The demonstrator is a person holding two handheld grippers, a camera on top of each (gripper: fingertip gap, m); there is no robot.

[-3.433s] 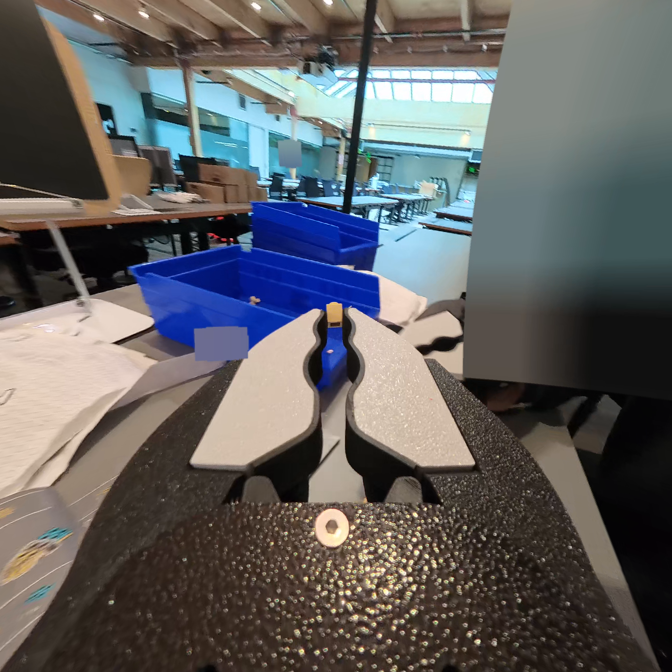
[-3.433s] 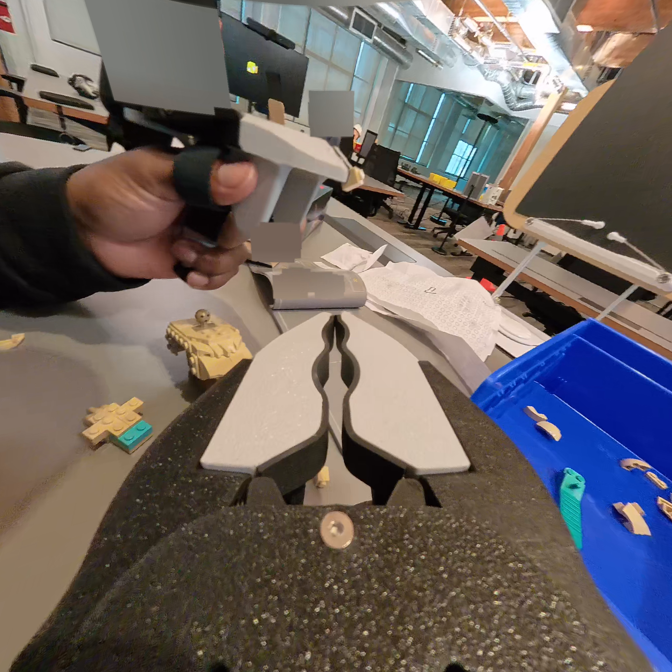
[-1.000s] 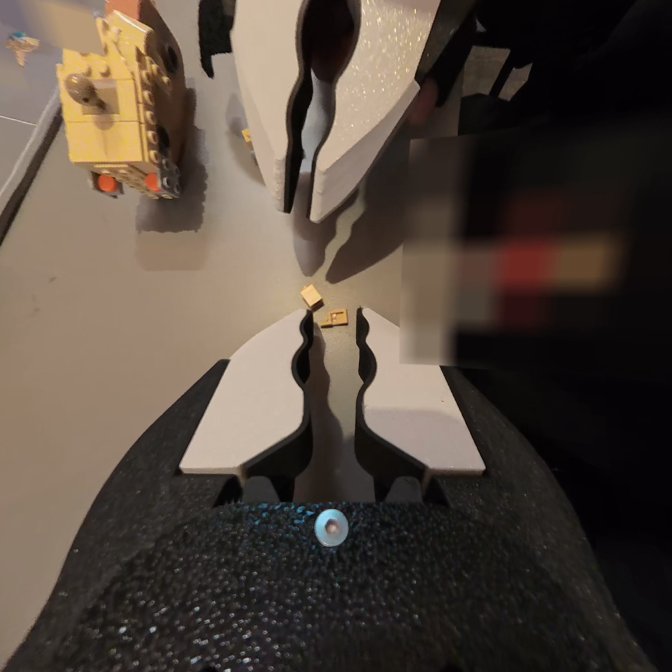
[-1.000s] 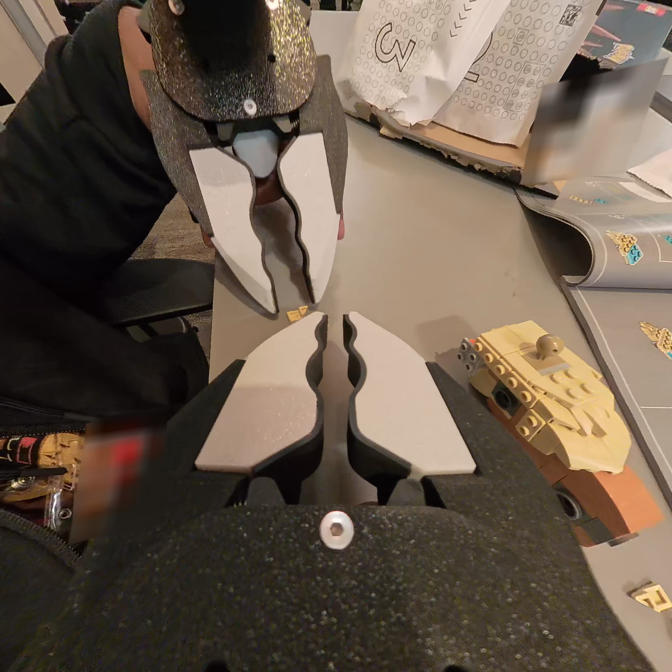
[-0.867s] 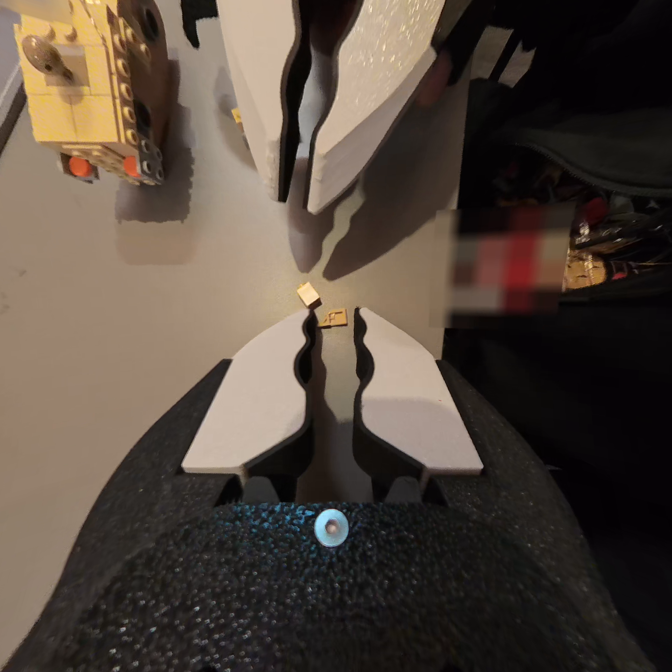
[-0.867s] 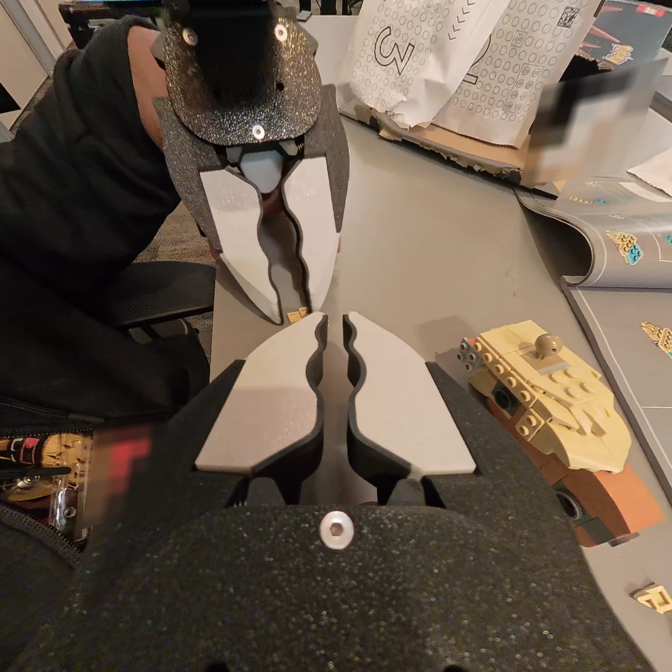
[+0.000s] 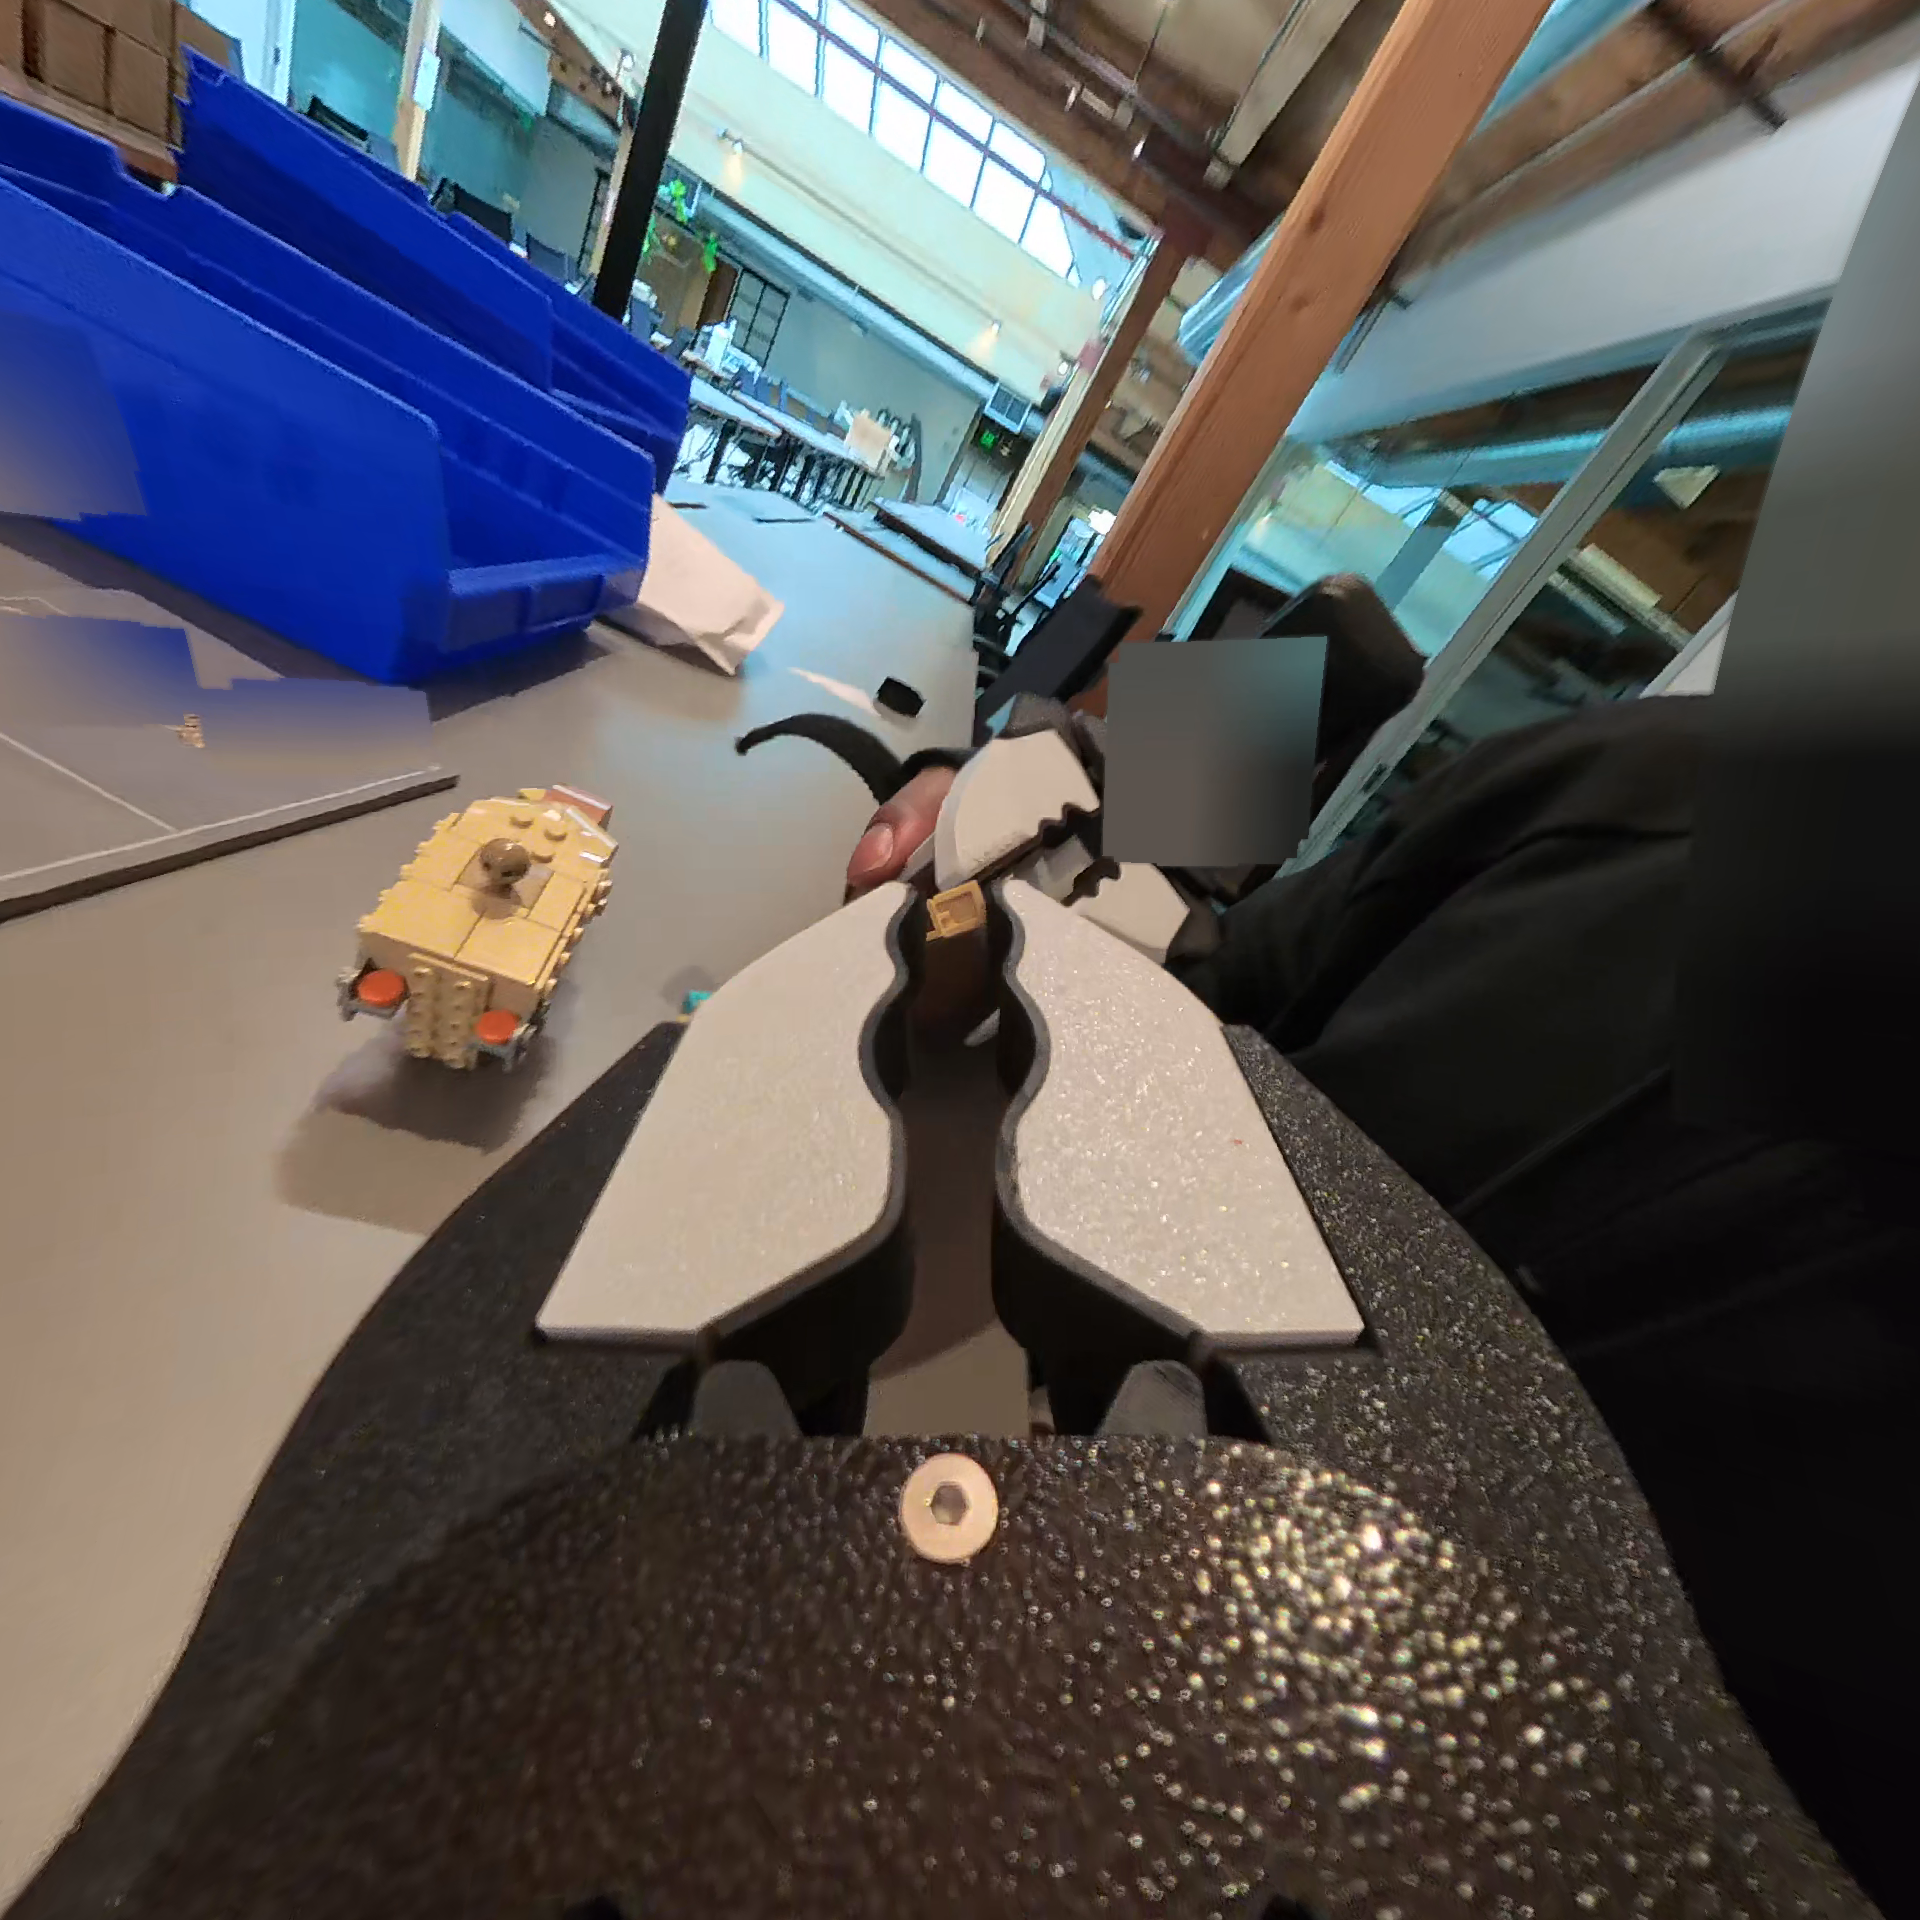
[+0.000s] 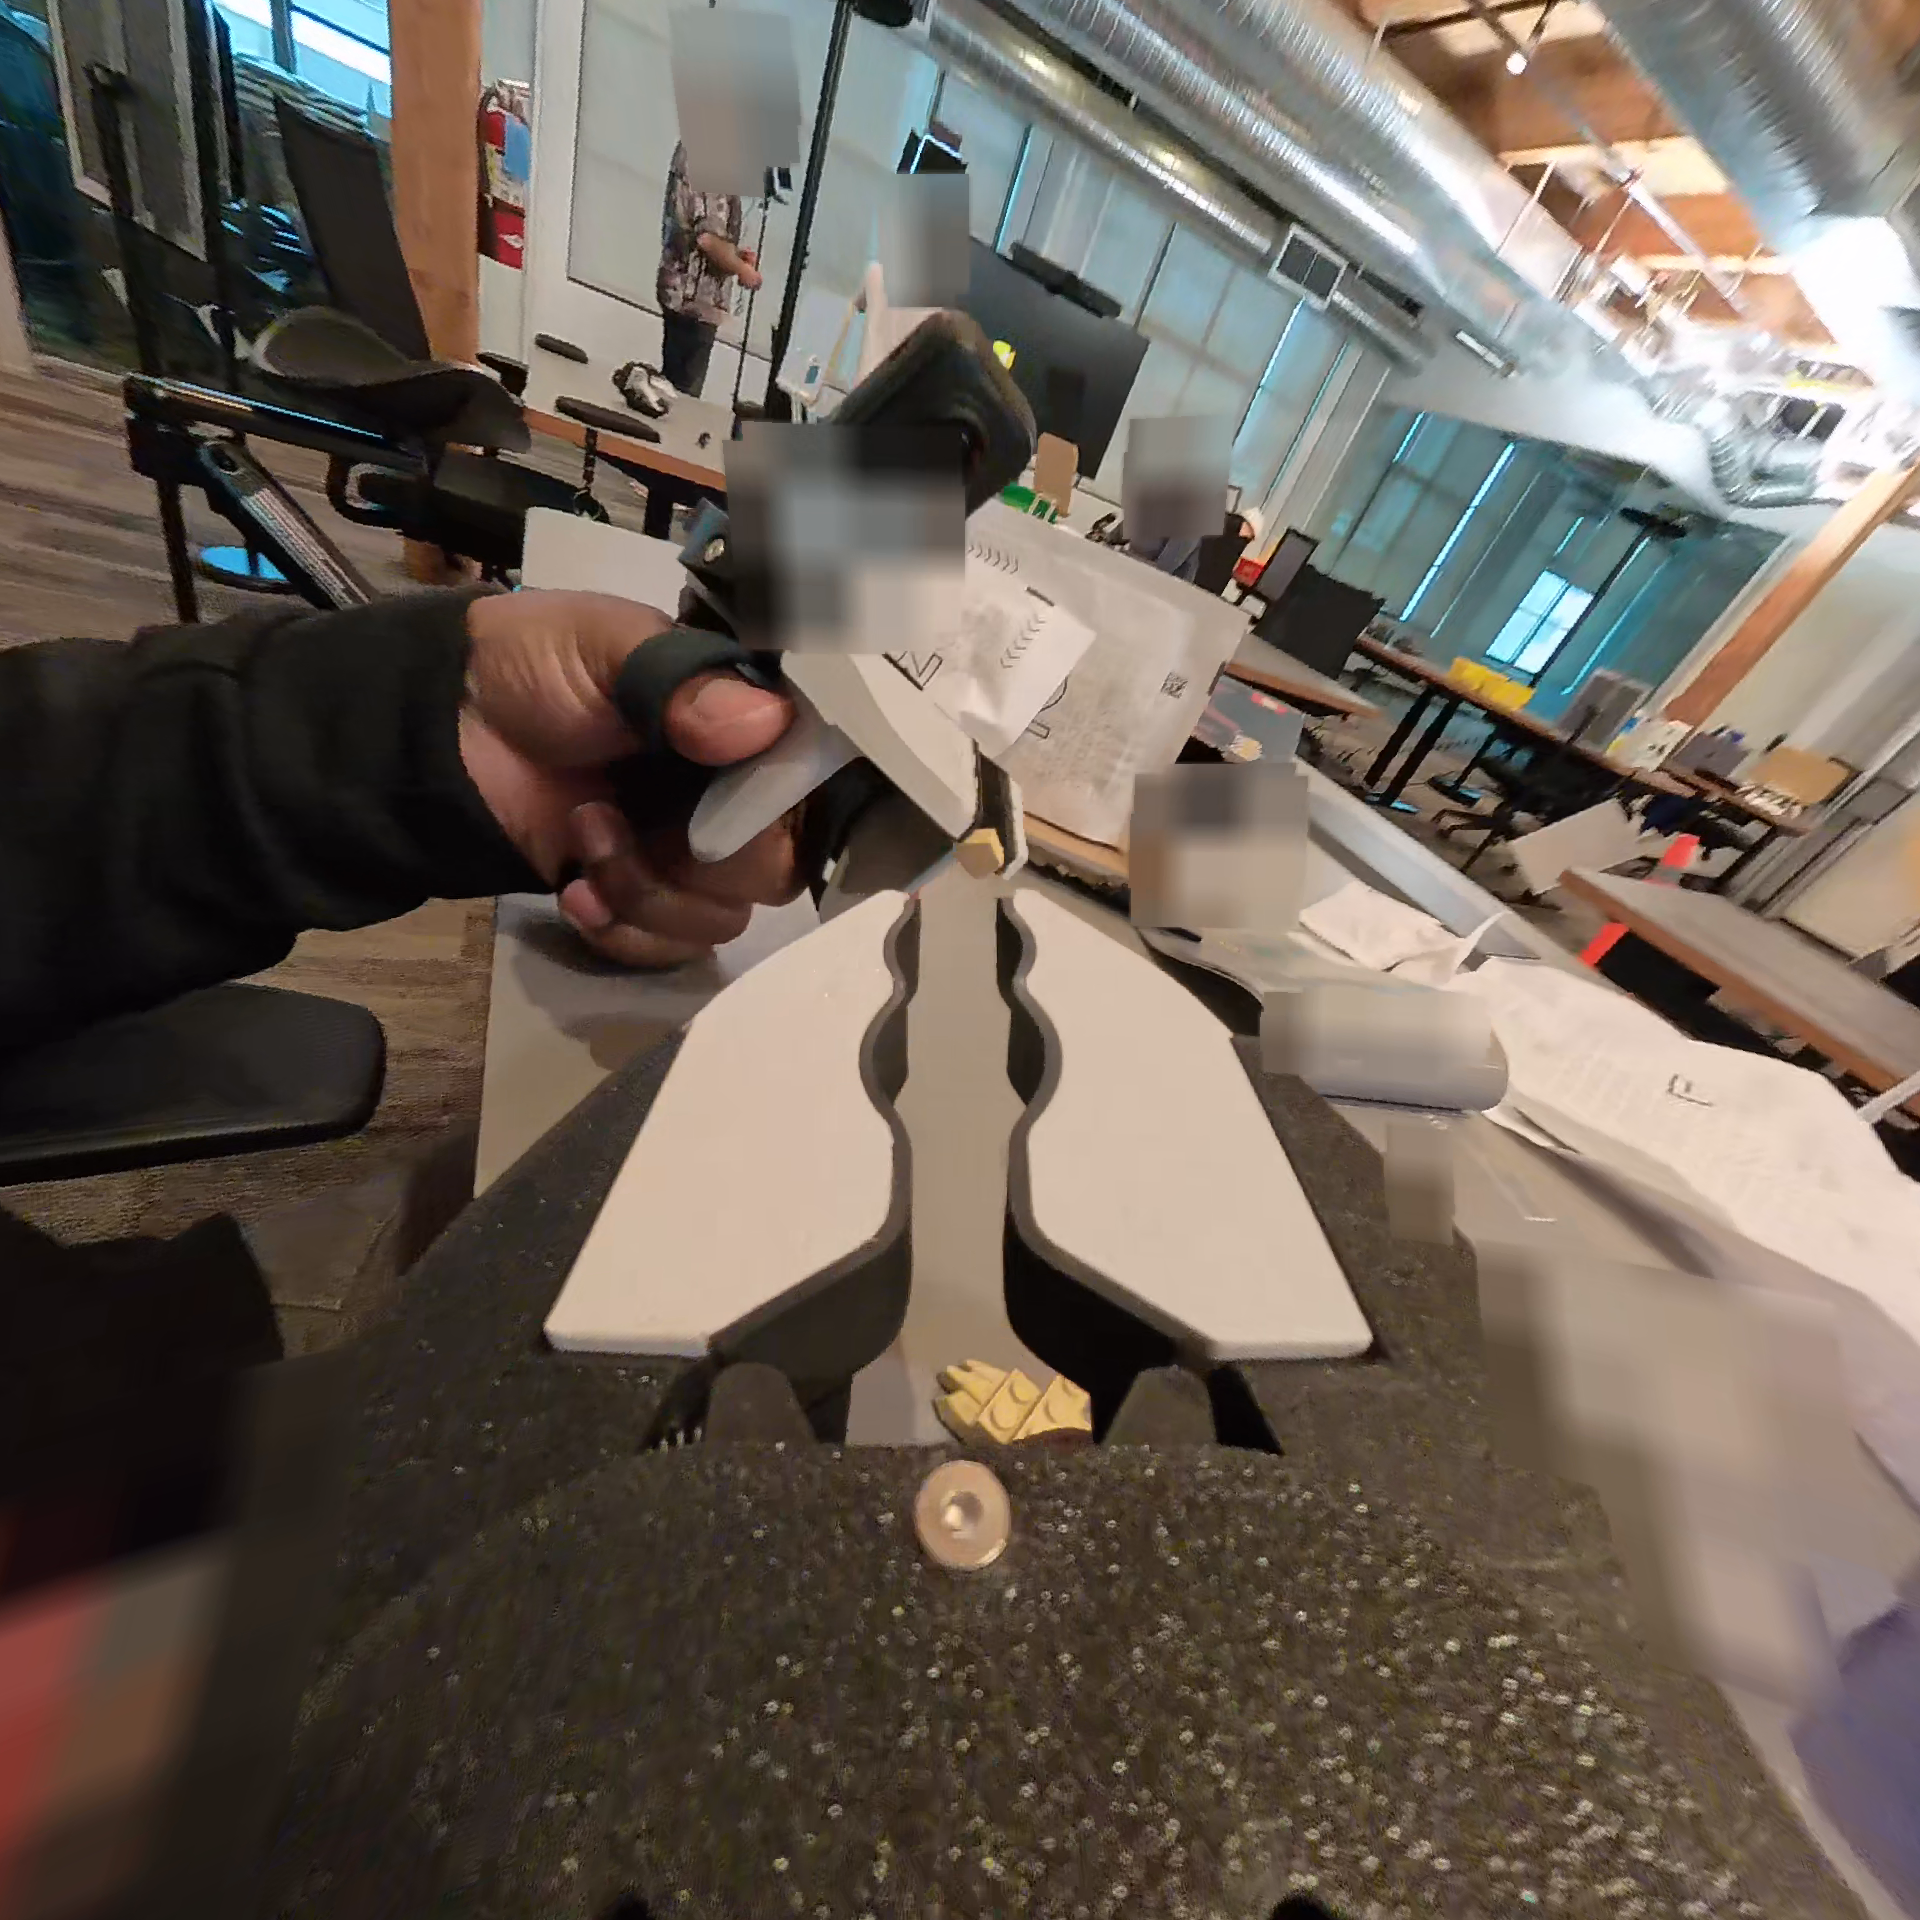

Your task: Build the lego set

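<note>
One tan brick (image 7: 954, 914) is pinched in the left tongs (image 7: 951, 909); right tongs (image 8: 954, 906) bare.

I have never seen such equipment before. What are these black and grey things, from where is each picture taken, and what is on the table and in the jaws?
These are two hand-held grippers, one in each of a person's hands; no robot arm is here. Each carries a camera looking forward along its two grey fingers.

One picture is from the left gripper. Its jaws pinch a small tan brick piece. The other picture is from the right gripper; its jaws stand apart with nothing between them. In it you see the person's hand holding the left gripper with the tan piece at its tip.

On the grey table stand a tan brick-built vehicle and blue bins; papers and a booklet lie there too.
</note>
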